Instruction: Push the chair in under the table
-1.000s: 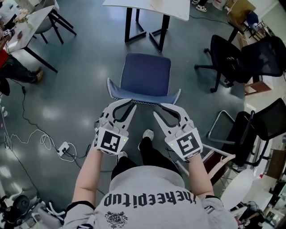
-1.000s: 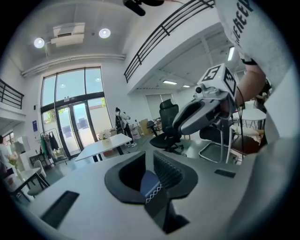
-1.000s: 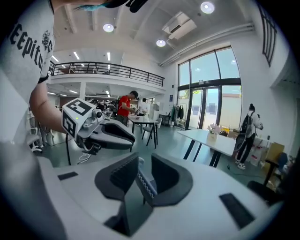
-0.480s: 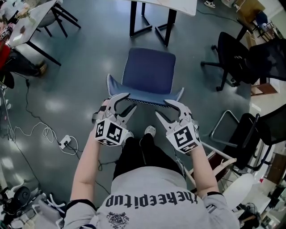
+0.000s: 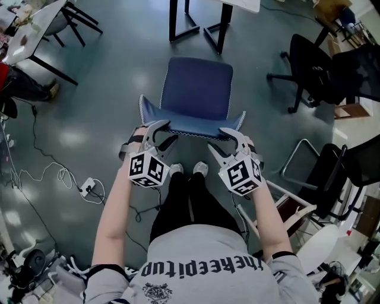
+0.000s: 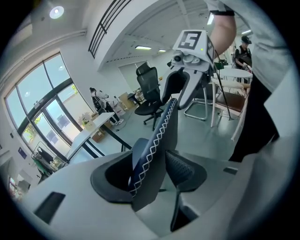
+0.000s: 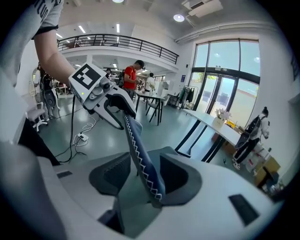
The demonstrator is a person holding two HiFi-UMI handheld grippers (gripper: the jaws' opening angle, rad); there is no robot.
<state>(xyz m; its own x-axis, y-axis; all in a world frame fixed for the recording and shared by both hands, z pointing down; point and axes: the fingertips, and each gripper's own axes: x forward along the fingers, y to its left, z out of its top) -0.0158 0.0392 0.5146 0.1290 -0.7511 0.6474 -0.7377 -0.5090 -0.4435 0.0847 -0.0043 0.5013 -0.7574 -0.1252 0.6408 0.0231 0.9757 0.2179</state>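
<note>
Grey floor (image 5: 107,89), "thekeepitup" shirt (image 5: 202,279); left claw (image 5: 166,132), right claw (image 5: 218,140) just opened astride chair (image 5: 196,89).

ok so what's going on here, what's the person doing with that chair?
A person stands behind the blue chair with a claw tool in each hand. The left claw and the right claw each straddle the top edge of the backrest, one near each corner. Both sets of jaws have just been opening and stand wide, with the backrest between them but not clamped. The chair sits short of the table, its seat not yet under it.
</note>
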